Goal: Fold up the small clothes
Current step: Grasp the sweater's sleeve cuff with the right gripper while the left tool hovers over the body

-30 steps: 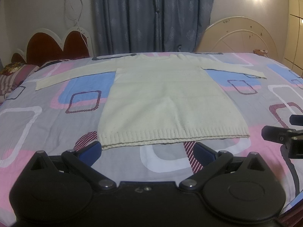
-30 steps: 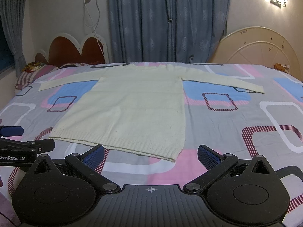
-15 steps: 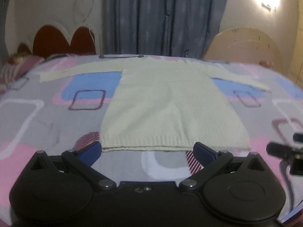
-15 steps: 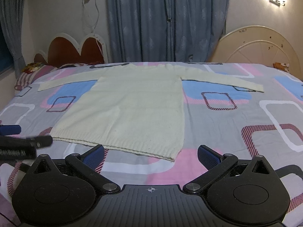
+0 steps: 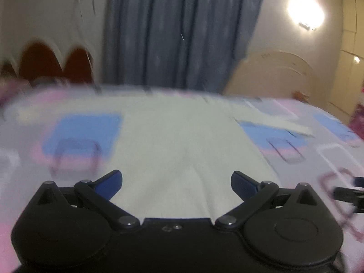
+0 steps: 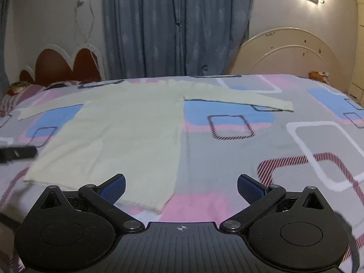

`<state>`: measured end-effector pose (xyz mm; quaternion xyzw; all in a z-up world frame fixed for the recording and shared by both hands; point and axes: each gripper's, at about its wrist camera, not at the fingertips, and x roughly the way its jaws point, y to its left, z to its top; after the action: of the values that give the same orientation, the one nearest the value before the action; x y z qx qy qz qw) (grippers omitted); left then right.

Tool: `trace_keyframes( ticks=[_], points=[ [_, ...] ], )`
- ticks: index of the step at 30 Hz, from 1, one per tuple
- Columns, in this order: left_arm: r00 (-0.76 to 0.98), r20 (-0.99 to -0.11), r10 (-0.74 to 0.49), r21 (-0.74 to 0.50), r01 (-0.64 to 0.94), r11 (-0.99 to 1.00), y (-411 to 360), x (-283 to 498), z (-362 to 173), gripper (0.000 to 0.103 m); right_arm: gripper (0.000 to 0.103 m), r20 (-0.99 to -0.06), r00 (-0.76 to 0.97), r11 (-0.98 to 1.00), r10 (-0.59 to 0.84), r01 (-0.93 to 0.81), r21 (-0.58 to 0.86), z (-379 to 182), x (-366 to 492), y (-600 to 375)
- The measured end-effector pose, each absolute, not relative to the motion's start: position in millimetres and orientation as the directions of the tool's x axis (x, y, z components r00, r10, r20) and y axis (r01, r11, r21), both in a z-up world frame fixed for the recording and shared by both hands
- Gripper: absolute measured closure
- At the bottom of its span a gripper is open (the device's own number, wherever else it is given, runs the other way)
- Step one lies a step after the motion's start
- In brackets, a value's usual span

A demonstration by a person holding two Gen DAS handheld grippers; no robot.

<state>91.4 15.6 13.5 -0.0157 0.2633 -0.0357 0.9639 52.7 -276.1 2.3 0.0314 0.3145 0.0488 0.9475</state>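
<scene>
A cream knit sweater (image 6: pixel 127 136) lies flat on the bed with both sleeves spread out; it also shows, blurred, in the left wrist view (image 5: pixel 182 141). My left gripper (image 5: pixel 176 182) is open and empty, low over the sweater's lower body, with the hem hidden beneath it. My right gripper (image 6: pixel 180 186) is open and empty, just above the sweater's bottom right corner (image 6: pixel 159 207). The left gripper's tip shows at the left edge of the right wrist view (image 6: pixel 18 153). The right gripper's tip shows at the right edge of the left wrist view (image 5: pixel 348 192).
The bed has a sheet (image 6: pixel 250 154) patterned in grey, pink and blue. A red scalloped headboard (image 6: pixel 61 68) and striped pillows (image 6: pixel 20 93) are at the far left. Blue curtains (image 6: pixel 177 27) hang behind, and a cream round board (image 6: pixel 289 54) leans at the far right.
Both grippers have moved forward toward the sweater. The left one now hovers over its lower body and its view is blurred by motion. Both stay open.
</scene>
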Motion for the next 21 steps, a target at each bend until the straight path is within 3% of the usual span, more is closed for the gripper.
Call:
trace_keyframes(
  ticks=[3,10,13,17,20,21],
  points=[
    [0.890,-0.455,-0.037,-0.038,0.022,0.999,20.7,121.5,16.5,0.001,0.000,-0.553,0.828,0.994,0.091,-0.044,0.098,6.8,80.5,-295.7],
    [0.863,-0.504,-0.042,-0.027,0.032,0.999,28.2,200.6,6.1,0.003,0.000,-0.506,0.862,0.989,0.042,0.036,0.143,9.0,171.8,-341.6],
    [0.852,-0.523,-0.028,-0.007,0.029,1.000,30.5,226.9,-4.2,0.025,0.000,-0.496,0.868,0.988,0.013,0.065,0.140,1.8,206.5,-354.1],
    [0.847,-0.531,0.029,0.029,-0.016,0.999,46.1,263.6,-17.0,0.019,0.001,-0.488,0.872,0.988,-0.021,0.092,0.121,-8.8,250.8,-372.1],
    [0.835,-0.549,0.038,0.027,-0.027,0.999,53.2,292.4,-26.9,0.014,0.026,-0.495,0.867,0.986,-0.056,0.126,0.110,-17.0,283.6,-393.3],
    [0.832,-0.553,0.034,0.027,-0.023,0.999,53.7,300.9,-29.6,0.013,0.026,-0.501,0.863,0.981,-0.073,0.152,0.119,-20.9,296.1,-404.8]
  ],
)
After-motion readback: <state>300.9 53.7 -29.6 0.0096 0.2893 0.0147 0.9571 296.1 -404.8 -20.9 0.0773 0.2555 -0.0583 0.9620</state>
